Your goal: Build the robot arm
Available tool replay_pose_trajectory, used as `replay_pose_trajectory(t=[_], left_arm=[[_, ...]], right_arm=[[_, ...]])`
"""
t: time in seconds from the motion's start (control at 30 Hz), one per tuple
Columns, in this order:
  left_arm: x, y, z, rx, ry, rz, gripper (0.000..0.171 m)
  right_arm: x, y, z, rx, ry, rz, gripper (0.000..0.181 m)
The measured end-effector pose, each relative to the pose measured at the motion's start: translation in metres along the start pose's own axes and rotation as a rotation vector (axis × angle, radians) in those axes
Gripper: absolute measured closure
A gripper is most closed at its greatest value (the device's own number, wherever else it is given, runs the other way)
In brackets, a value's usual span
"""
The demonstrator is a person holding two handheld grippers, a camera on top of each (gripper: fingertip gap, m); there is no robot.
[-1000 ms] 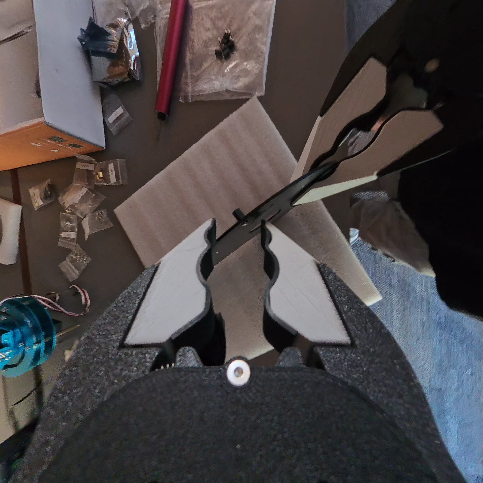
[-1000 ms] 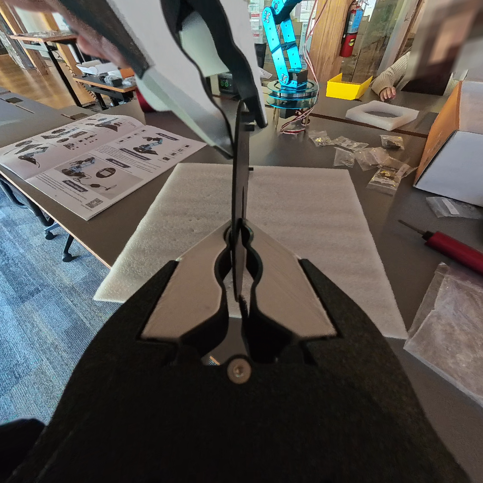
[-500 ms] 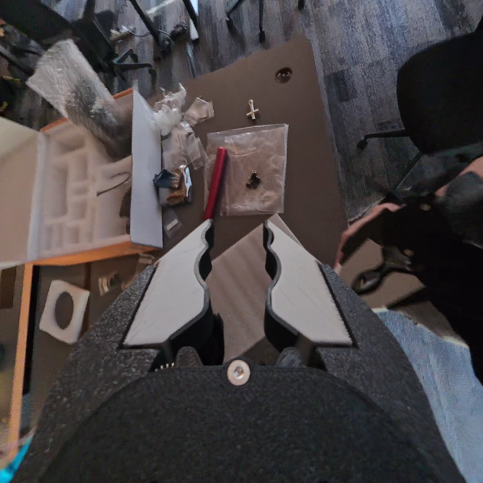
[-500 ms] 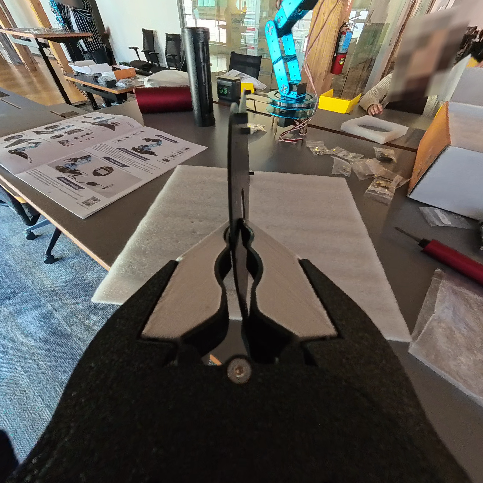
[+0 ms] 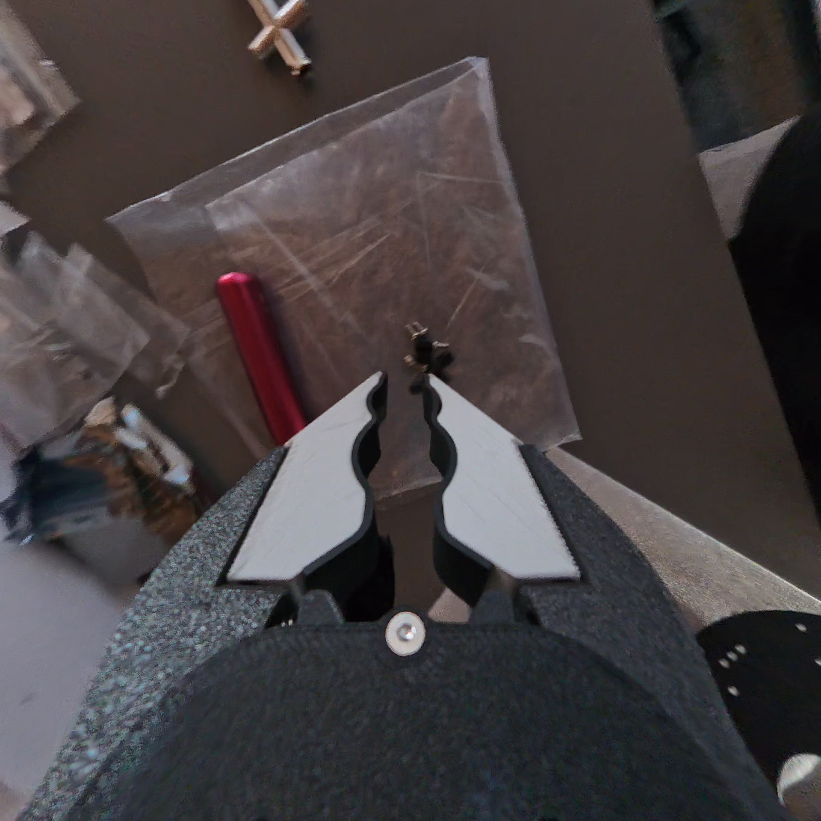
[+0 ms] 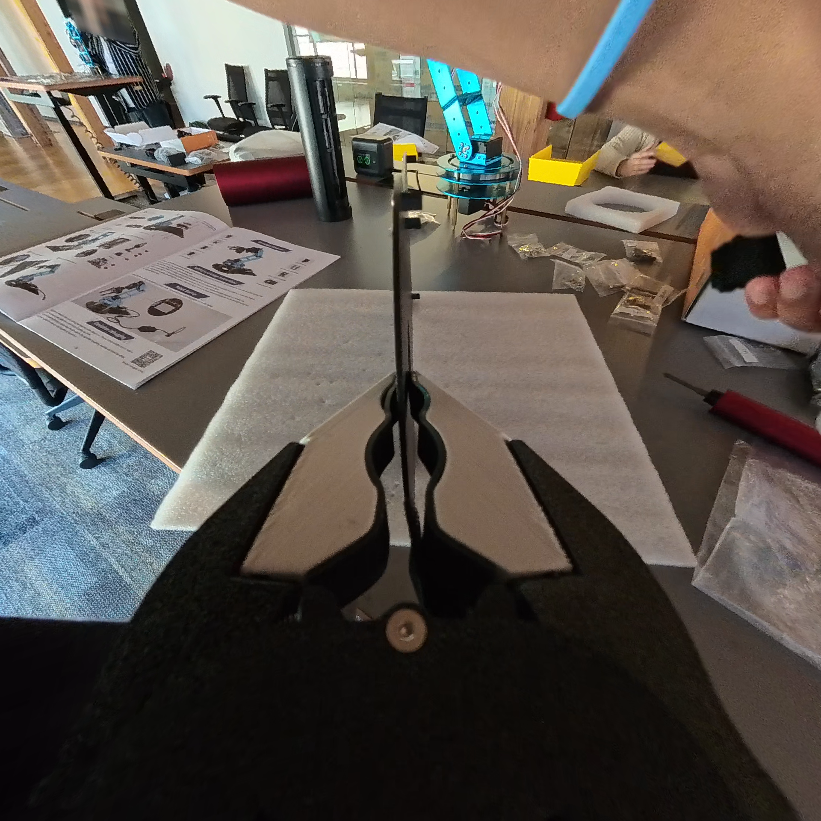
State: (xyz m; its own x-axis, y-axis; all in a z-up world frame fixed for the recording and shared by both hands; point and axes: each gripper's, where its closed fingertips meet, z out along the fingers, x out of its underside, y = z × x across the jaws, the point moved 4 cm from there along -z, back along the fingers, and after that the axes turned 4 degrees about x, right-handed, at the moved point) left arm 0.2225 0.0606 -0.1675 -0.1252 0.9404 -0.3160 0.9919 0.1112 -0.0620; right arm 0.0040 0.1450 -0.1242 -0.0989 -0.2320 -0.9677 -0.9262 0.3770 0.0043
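My left gripper (image 5: 405, 381) is open and empty, low over a clear plastic bag (image 5: 355, 222) on the brown table. Its fingertips sit just short of a small cluster of dark screws (image 5: 426, 351) on the bag. A red-handled screwdriver (image 5: 260, 355) lies just left of the fingers. My right gripper (image 6: 405, 383) is shut on a thin black plate (image 6: 403, 284), held on edge and upright above a white foam sheet (image 6: 511, 355). The plate's perforated end also shows in the left wrist view (image 5: 764, 675) at the lower right.
An open instruction booklet (image 6: 146, 284) lies left of the foam. A blue robot arm (image 6: 471, 146), a black cylinder (image 6: 322, 142), small parts bags (image 6: 595, 271) and an orange-and-white box (image 6: 728, 311) stand behind. A person's forearm (image 6: 577, 53) crosses overhead. A metal cross wrench (image 5: 277, 37) lies beyond the bag. One gripper's finger ends stand about 25 cm off the other's. The red-handled screwdriver (image 5: 260, 355) lies some 6 cm from my left tips, 30 cm from my right tips.
My left gripper has left the black plate, swung away over the table and come down close to the screws on the bag. My right gripper has kept its hold on the plate.
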Motion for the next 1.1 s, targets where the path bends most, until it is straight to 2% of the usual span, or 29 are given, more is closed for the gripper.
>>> replay_pose_trajectory(t=[0.07, 0.4, 0.47, 0.9, 1.1], left_arm=[[-0.002, -0.003, 0.009, 0.055, -0.002, 0.013, 0.156], [0.001, 0.004, 0.021, 0.061, 0.034, 0.047, 0.162], [0.002, 0.003, 0.024, 0.071, 0.038, 0.053, 0.169], [-0.004, 0.004, 0.028, 0.071, 0.023, 0.069, 0.165], [-0.003, 0.004, 0.028, 0.076, 0.042, 0.075, 0.168]], right_arm=[[0.0, 0.002, 0.0, -0.008, 0.0, -0.004, 0.181], [0.0, 0.002, 0.0, -0.013, 0.002, -0.01, 0.181], [0.0, 0.0, 0.0, -0.017, 0.006, 0.002, 0.181], [0.0, 0.004, 0.0, -0.029, 0.008, -0.041, 0.18], [0.0, 0.002, 0.0, -0.034, 0.013, -0.035, 0.18]])
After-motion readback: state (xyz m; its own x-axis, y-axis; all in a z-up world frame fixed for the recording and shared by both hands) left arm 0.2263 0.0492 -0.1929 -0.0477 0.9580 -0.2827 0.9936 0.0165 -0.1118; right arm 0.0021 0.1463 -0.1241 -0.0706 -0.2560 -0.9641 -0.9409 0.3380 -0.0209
